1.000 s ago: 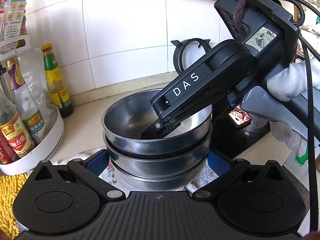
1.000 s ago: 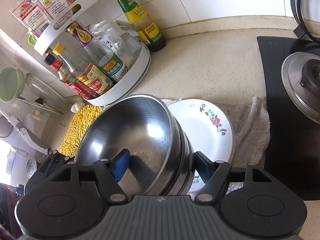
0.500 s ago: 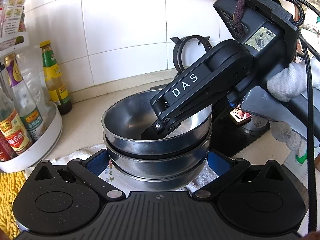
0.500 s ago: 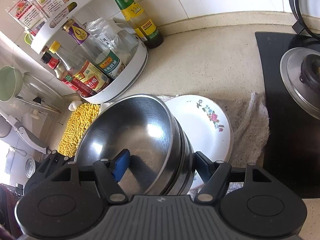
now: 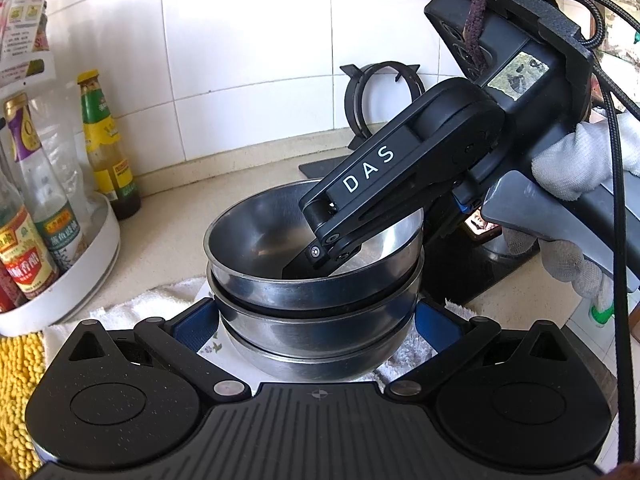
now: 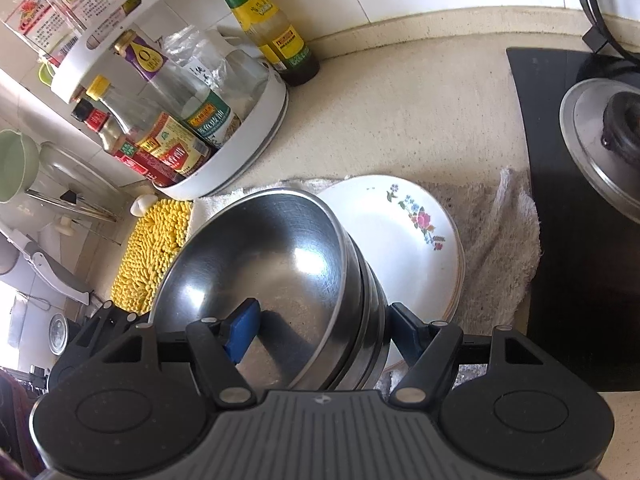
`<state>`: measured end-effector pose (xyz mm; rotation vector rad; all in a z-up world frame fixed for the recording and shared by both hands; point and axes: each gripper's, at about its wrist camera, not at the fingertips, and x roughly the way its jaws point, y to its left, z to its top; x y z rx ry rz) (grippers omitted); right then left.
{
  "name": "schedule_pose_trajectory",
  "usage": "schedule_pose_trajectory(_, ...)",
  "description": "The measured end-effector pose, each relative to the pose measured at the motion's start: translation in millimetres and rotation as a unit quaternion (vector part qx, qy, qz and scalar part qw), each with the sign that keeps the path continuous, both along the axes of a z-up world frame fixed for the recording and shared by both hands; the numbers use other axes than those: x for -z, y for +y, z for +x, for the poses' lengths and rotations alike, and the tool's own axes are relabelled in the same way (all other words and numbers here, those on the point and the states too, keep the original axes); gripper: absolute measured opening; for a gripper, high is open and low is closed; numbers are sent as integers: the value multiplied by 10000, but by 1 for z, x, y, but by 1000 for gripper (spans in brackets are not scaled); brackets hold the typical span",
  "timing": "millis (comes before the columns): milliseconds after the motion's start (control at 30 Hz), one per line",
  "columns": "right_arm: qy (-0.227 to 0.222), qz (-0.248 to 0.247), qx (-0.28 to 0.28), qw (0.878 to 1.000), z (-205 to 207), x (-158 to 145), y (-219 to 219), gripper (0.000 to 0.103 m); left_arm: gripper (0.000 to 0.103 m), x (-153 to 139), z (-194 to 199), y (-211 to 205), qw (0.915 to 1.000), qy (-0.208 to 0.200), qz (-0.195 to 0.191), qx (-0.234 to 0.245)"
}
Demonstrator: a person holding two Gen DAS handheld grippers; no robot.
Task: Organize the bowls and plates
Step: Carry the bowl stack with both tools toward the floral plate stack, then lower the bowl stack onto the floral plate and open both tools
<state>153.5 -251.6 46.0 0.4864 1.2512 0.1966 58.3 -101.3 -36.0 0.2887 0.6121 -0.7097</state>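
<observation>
Stacked stainless-steel bowls [image 5: 316, 304] sit on a white floral plate [image 6: 400, 232], itself on a pale towel [image 6: 492, 240] over the beige surface [image 6: 400, 120]. Left claw [image 5: 316, 320] is spread, one blue pad either side of the stack's lower bowls. Right claw [image 6: 320, 324] straddles the stack's rim, one pad inside the top bowl, one outside; whether it pinches cannot be told.

Glossy steel bowls [image 6: 256, 264], a glazed white plate [image 6: 404, 248], rough grey cloth [image 6: 500, 240], matt black stovetop [image 6: 560, 216].
</observation>
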Motion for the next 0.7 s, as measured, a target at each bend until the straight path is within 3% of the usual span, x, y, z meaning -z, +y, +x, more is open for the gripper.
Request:
schedule_pose_trajectory(300, 10, -61, 35, 10000, 7, 15, 3, 84, 103, 14, 9, 0, 9999, 124, 105, -48)
schedule_pose_trajectory(533, -143, -435, 33, 9989, 18, 22, 6, 84, 103, 24, 24, -7, 9996, 103, 262, 30)
schedule_pose_trajectory(700, -312, -288, 125, 9990, 23, 29, 4, 84, 103, 29, 31, -10, 9994, -70, 347, -51)
